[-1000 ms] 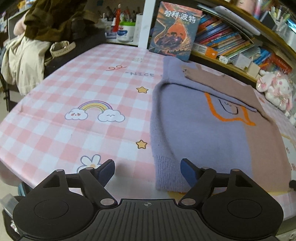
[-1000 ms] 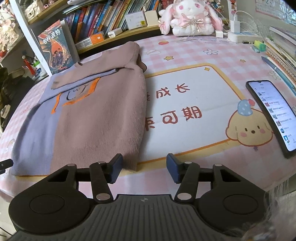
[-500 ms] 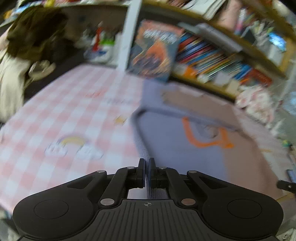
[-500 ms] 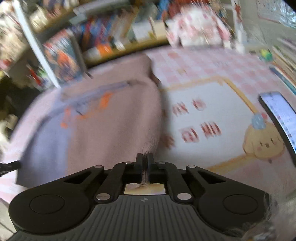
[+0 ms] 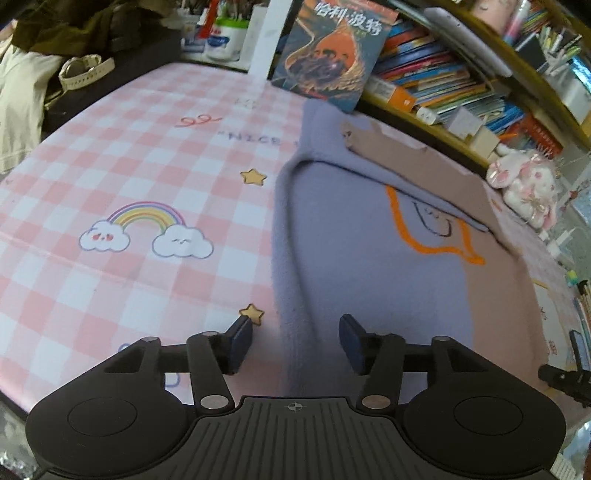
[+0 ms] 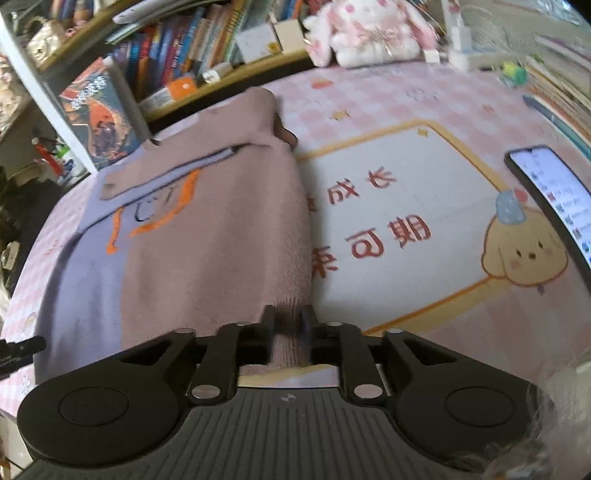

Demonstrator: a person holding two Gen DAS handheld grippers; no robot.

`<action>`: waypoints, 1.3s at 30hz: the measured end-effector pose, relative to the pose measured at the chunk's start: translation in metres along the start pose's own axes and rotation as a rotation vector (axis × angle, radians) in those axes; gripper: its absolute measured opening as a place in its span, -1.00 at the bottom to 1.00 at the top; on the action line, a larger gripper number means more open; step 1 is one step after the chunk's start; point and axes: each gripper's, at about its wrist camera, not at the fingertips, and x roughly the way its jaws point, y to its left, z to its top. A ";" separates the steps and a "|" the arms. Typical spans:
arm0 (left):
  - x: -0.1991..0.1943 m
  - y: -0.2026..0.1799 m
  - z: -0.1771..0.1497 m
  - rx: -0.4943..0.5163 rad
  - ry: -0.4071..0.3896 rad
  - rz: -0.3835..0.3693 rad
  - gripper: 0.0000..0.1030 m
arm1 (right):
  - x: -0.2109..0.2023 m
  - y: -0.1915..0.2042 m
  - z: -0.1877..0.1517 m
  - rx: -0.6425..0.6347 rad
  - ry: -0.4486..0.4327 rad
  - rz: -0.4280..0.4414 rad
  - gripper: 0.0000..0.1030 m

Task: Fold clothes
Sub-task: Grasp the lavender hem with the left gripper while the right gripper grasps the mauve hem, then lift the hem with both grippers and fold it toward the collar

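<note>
A knitted sweater (image 5: pixel 369 258), half lilac and half dusty pink with an orange outline drawing, lies flat on the pink checked table (image 5: pixel 129 166), sleeves folded across its chest. My left gripper (image 5: pixel 295 332) straddles the lilac hem corner; its jaws are opening and the pads stand clear of the fabric edge running between them. In the right wrist view the sweater (image 6: pixel 207 240) has its pink ribbed hem corner between the narrow jaws of my right gripper (image 6: pixel 290 325), which are also opening. That part is blurred.
A phone (image 6: pixel 546 192) with its screen lit lies at the right of the table (image 6: pixel 406 110). A plush rabbit (image 6: pixel 369 29) and a shelf of books (image 5: pixel 443 74) line the far edge, and an upright book (image 5: pixel 332 51) stands behind the sweater's collar.
A second ago both grippers were open short of the hem. Half a second ago each was shut on a hem corner. Now both have parted again, the left wider than the right.
</note>
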 end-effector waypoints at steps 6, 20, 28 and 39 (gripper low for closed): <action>-0.002 -0.004 0.004 0.020 -0.037 -0.031 -0.92 | 0.006 0.008 0.002 -0.027 0.007 0.022 -0.81; -0.002 0.006 0.001 -0.020 0.023 -0.055 -0.72 | -0.003 0.009 0.000 -0.052 -0.011 0.036 -0.80; 0.004 0.005 -0.005 -0.038 0.009 -0.081 -0.62 | 0.004 0.012 -0.003 -0.046 0.017 0.032 -0.46; -0.011 0.007 -0.016 -0.122 -0.012 -0.103 -0.93 | -0.009 0.002 -0.004 -0.009 0.016 0.089 -0.82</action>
